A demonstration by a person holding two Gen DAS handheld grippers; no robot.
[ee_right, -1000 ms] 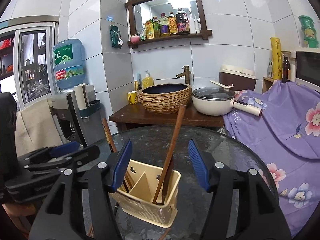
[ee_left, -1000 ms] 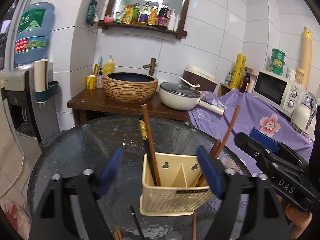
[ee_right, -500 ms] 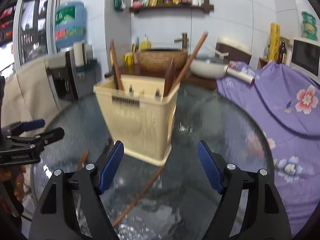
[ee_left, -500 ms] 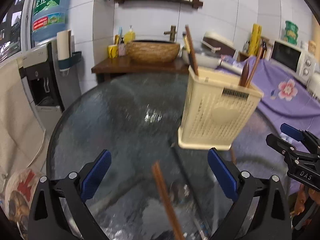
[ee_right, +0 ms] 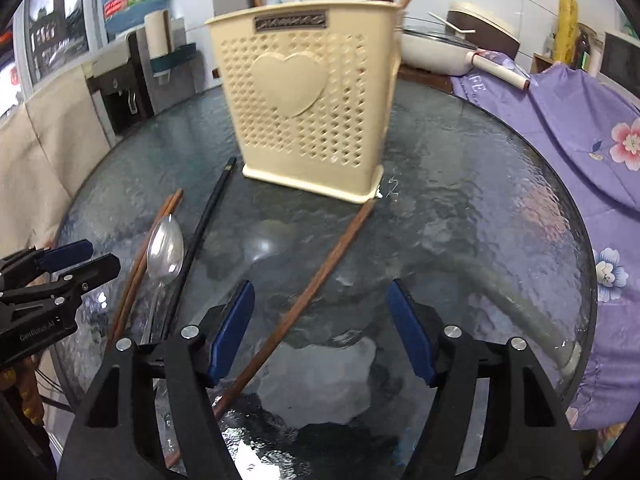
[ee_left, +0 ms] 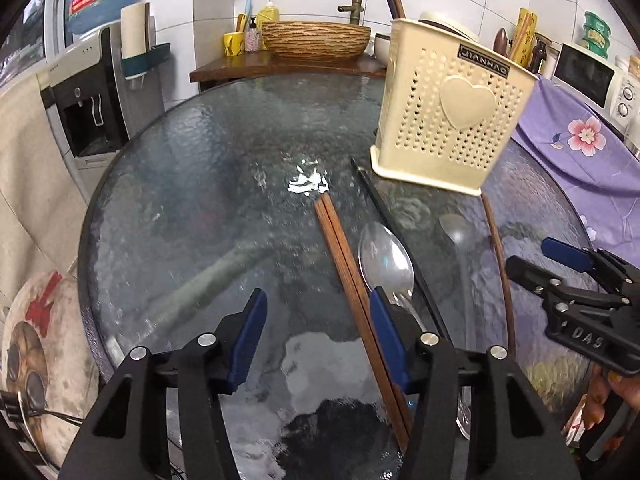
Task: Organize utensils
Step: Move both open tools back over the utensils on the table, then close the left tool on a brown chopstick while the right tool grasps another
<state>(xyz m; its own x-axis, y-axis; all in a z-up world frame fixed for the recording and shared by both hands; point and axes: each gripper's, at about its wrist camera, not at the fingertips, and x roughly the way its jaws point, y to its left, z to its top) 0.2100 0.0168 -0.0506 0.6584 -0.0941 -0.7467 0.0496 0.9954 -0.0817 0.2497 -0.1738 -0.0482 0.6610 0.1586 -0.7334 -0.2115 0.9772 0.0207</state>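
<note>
A cream perforated utensil holder (ee_left: 448, 120) (ee_right: 312, 120) stands on the round glass table (ee_left: 180, 184) with chopsticks and a dark utensil sticking out of it. On the glass lie a pair of brown chopsticks (ee_left: 344, 256) (ee_right: 140, 264), a metal spoon (ee_left: 386, 264) (ee_right: 165, 248), a black chopstick (ee_left: 396, 240) (ee_right: 200, 232) and a single brown chopstick (ee_left: 500, 264) (ee_right: 316, 284). My left gripper (ee_left: 318, 340) is open and empty, low over the pair. My right gripper (ee_right: 322, 336) is open and empty, over the single brown chopstick.
A water dispenser (ee_left: 92, 92) stands left of the table. A wooden stand with a woven basin (ee_left: 316, 40) is behind it. A purple flowered cloth (ee_right: 568, 128) covers a surface at the right, with a white pan (ee_right: 436, 52) and a microwave (ee_left: 588, 76) nearby.
Both grippers have come down from above the holder to just over the table, nearer the loose utensils. The left gripper's jaws have narrowed. Nothing has been picked up.
</note>
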